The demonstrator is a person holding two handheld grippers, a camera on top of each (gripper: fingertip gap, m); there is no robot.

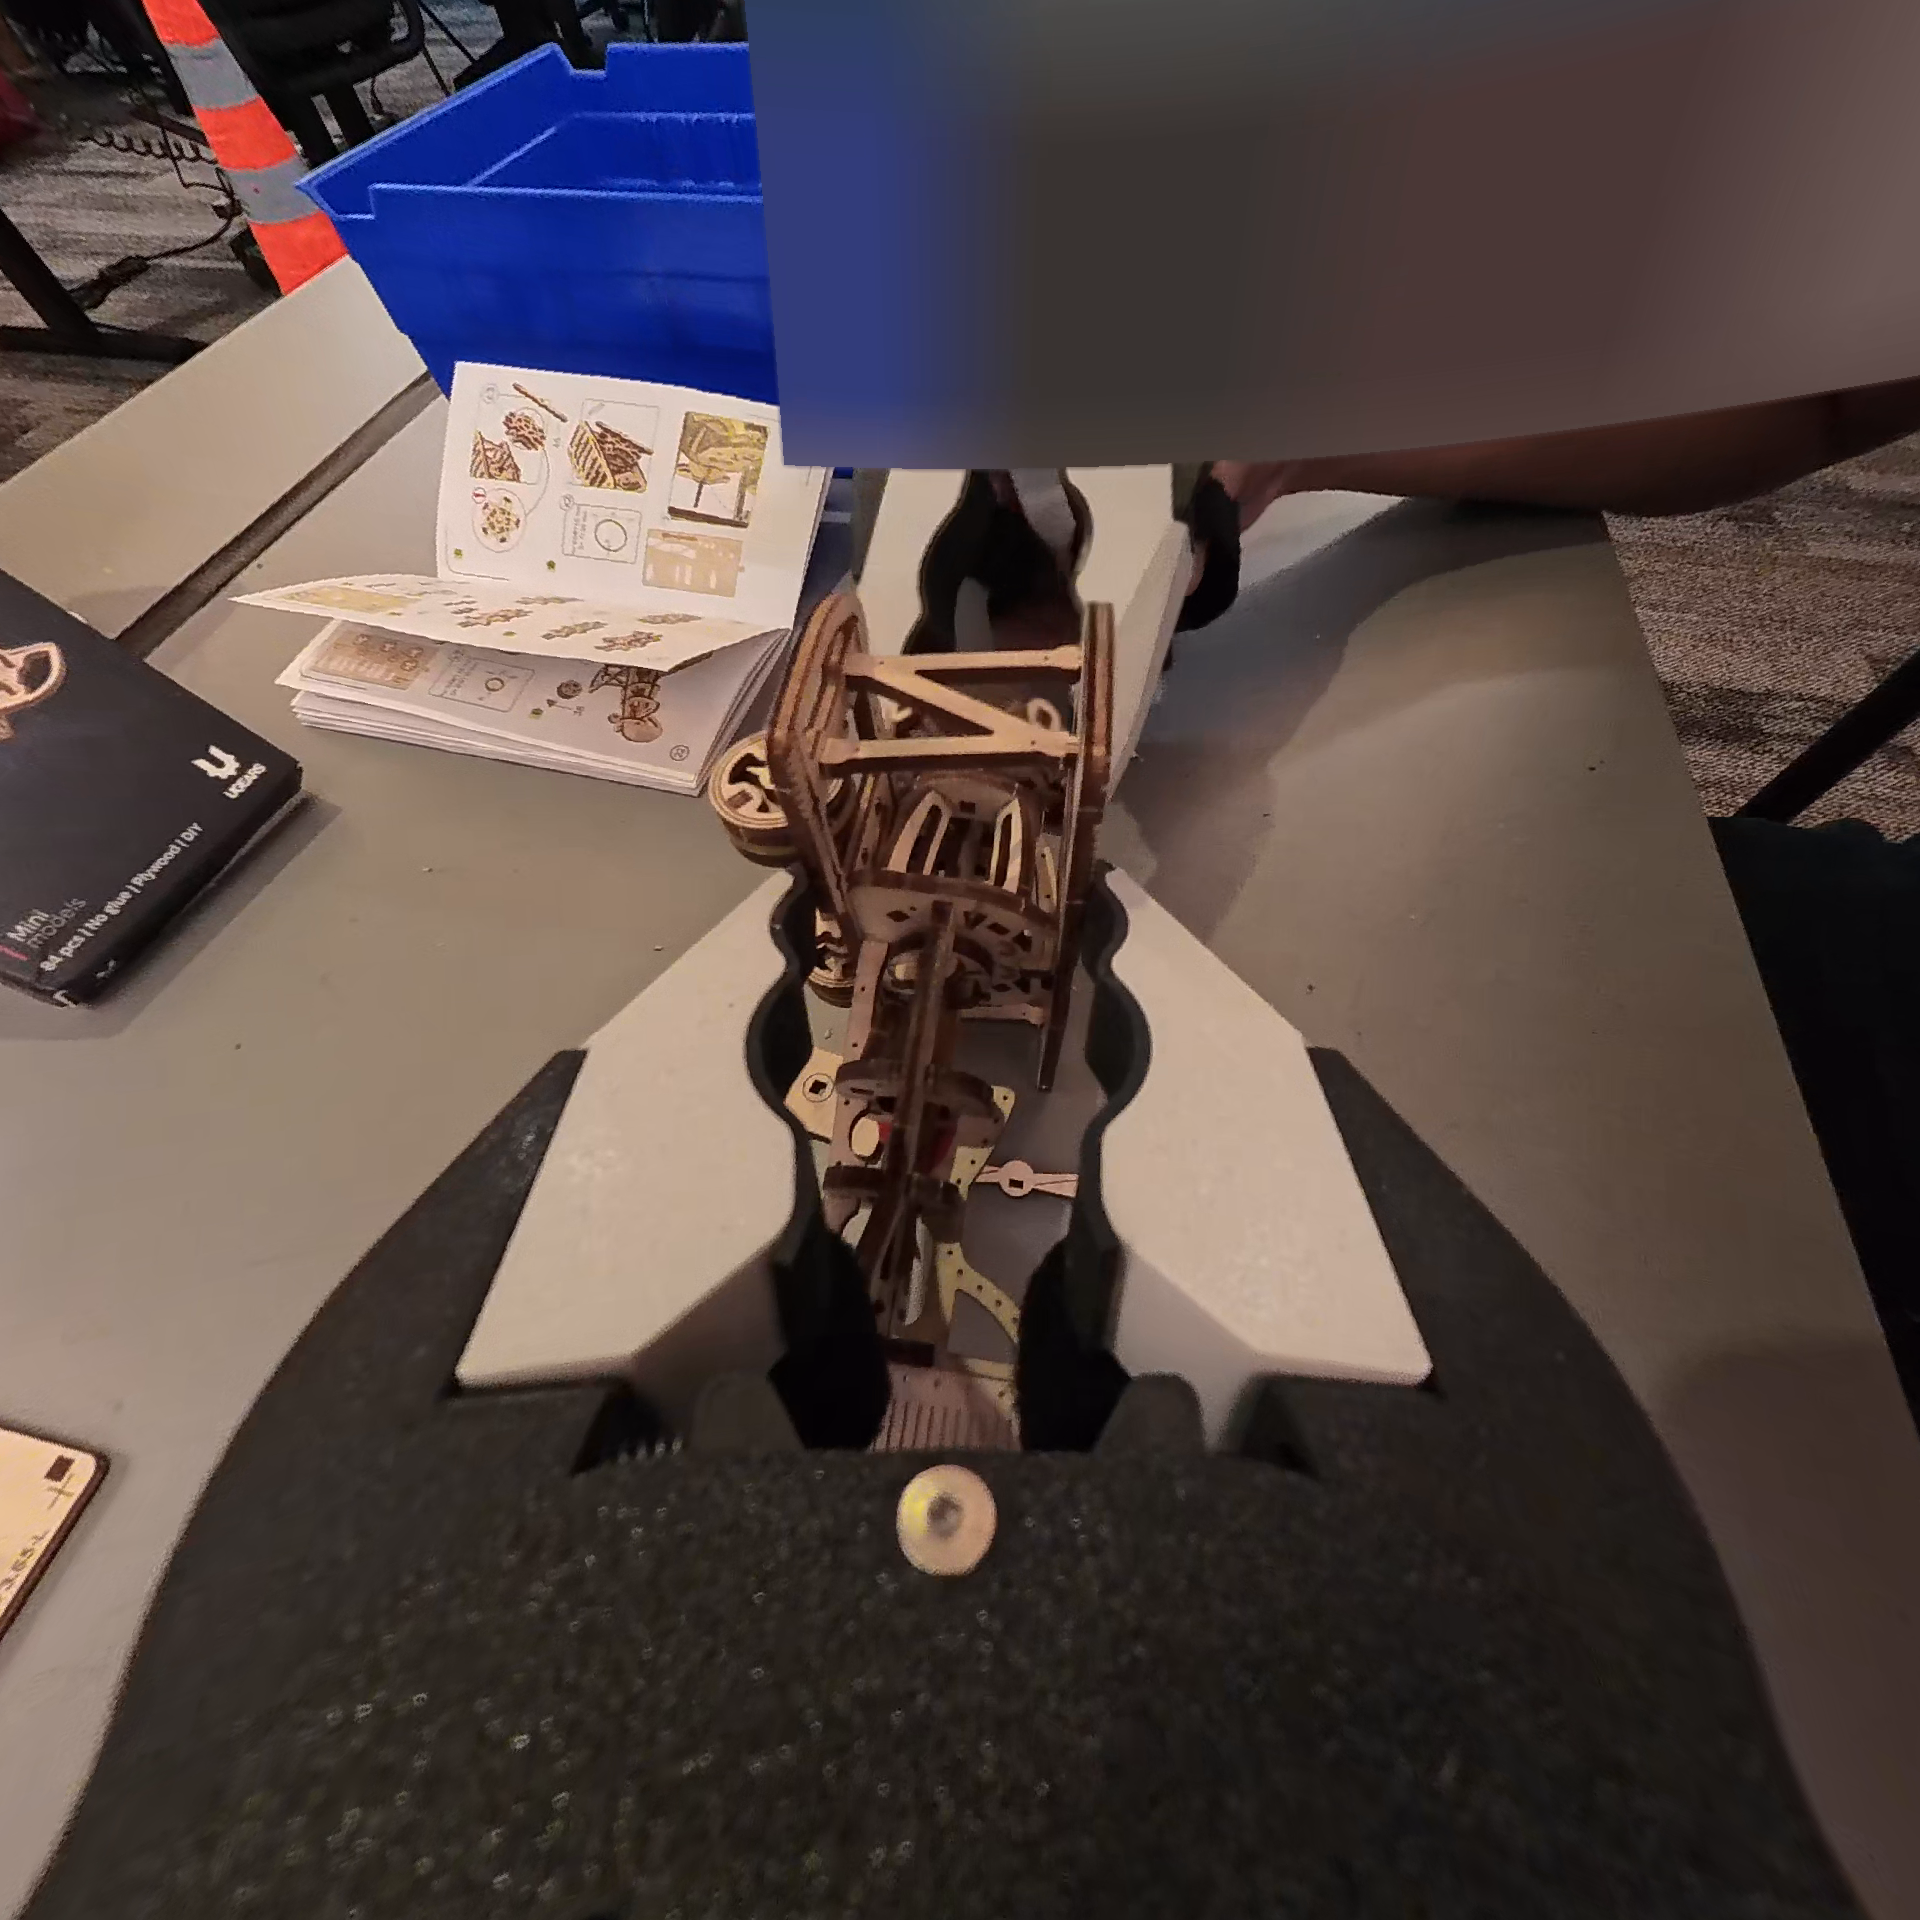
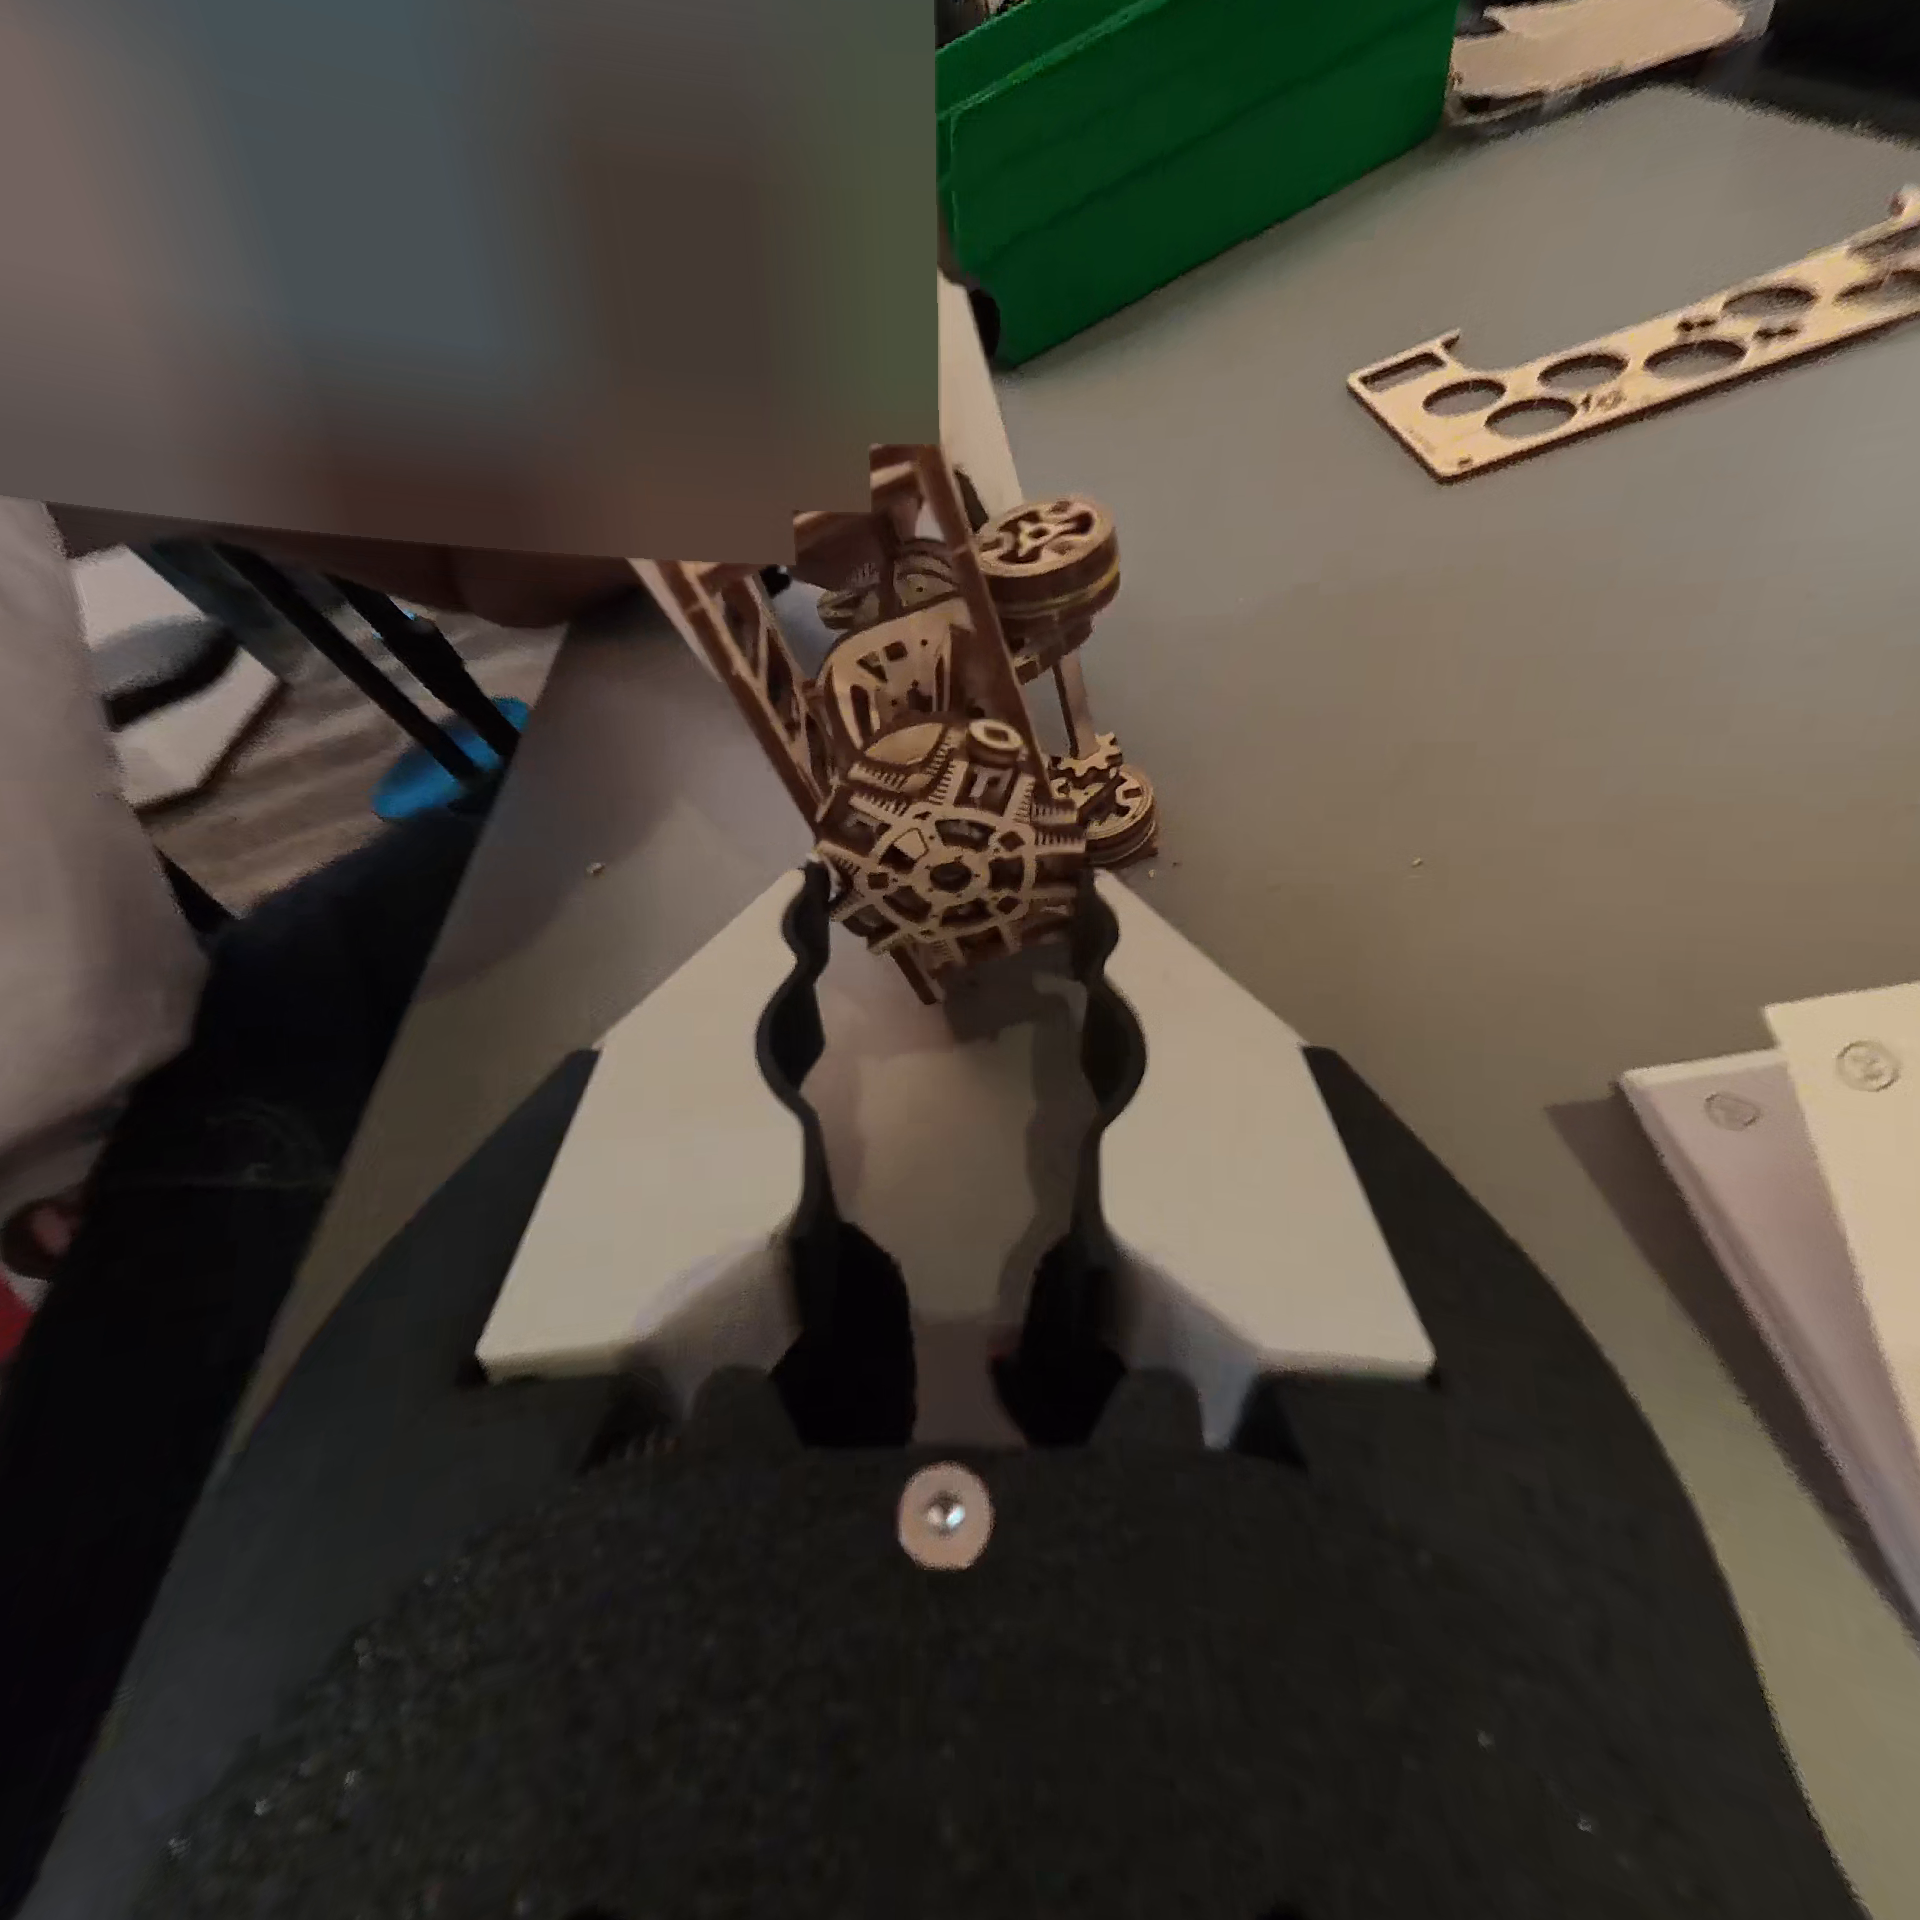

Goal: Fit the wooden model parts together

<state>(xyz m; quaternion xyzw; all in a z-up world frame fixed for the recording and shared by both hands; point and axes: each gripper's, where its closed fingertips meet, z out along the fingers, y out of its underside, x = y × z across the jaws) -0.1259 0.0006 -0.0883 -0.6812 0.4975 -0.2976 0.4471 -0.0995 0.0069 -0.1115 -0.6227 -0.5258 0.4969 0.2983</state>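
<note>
Wooden model, a lattice-framed vehicle with small wheels, is held between the two hand-held grippers above the grey table. The left hand-held gripper has its jaws narrowed around the model's near end. The right hand-held gripper grips the opposite, gear-patterned end at its fingertips. A booklet, blue bin and dark box lie left; a punched sheet and green bin lie right.
</note>
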